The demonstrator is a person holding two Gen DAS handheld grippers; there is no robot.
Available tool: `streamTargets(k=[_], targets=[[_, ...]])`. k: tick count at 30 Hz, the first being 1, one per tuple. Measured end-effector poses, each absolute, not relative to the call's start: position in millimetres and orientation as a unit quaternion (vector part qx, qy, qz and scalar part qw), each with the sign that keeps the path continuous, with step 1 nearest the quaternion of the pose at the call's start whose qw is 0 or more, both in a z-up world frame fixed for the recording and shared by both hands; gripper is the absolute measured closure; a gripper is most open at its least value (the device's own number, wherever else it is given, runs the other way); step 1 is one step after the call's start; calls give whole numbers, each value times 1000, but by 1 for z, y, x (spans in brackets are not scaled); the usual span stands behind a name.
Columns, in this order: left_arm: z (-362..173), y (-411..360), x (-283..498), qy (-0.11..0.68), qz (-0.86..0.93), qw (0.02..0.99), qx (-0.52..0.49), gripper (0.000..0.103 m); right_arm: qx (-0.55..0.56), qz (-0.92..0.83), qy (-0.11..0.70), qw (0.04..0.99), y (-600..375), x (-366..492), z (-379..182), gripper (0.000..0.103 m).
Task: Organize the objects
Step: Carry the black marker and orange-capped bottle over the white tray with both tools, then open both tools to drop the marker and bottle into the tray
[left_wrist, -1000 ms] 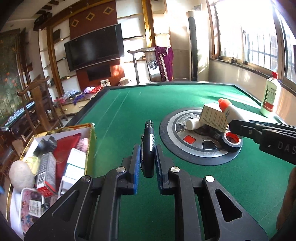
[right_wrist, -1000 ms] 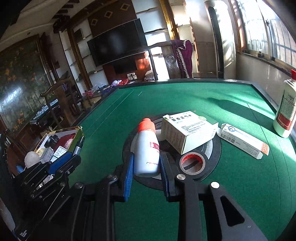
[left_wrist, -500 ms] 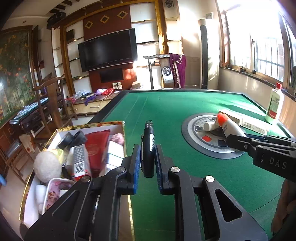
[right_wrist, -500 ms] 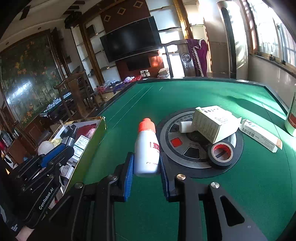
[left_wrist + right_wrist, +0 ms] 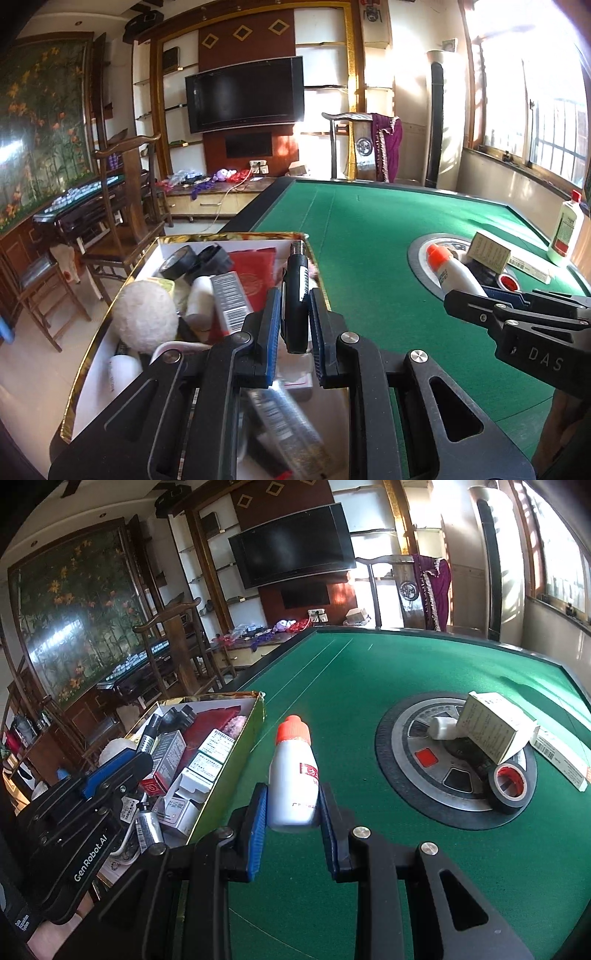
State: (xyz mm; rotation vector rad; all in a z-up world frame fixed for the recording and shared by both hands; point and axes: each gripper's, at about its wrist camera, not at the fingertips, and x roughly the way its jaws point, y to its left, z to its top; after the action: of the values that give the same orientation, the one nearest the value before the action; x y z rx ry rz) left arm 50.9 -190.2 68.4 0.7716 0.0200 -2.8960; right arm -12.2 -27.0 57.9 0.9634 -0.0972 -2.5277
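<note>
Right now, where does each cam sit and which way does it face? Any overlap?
Left wrist: on the left gripper, angled down over the gold-rimmed box; own fingers clamp a black pen; right gripper enters at right.
Right wrist: on the right gripper, angled down over the green table; fingers clamp a white bottle; left gripper at left.
Shared: box, table, bottle, tape roll.

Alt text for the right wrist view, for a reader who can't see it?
The right gripper holds a white bottle with an orange cap above a green table. At left, the left gripper hangs over a full box; at right lies a tape roll.
</note>
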Motion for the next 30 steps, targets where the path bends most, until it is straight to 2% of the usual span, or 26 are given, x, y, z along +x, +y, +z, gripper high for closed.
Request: streamTargets(k=[17, 30], targets=[[47, -300, 81, 109, -948, 105, 279, 88, 371, -883, 34, 285, -164, -45, 69, 77], [42, -325, 64, 130, -940, 59, 309, 88, 425, -876, 57, 221, -212, -119, 42, 77]])
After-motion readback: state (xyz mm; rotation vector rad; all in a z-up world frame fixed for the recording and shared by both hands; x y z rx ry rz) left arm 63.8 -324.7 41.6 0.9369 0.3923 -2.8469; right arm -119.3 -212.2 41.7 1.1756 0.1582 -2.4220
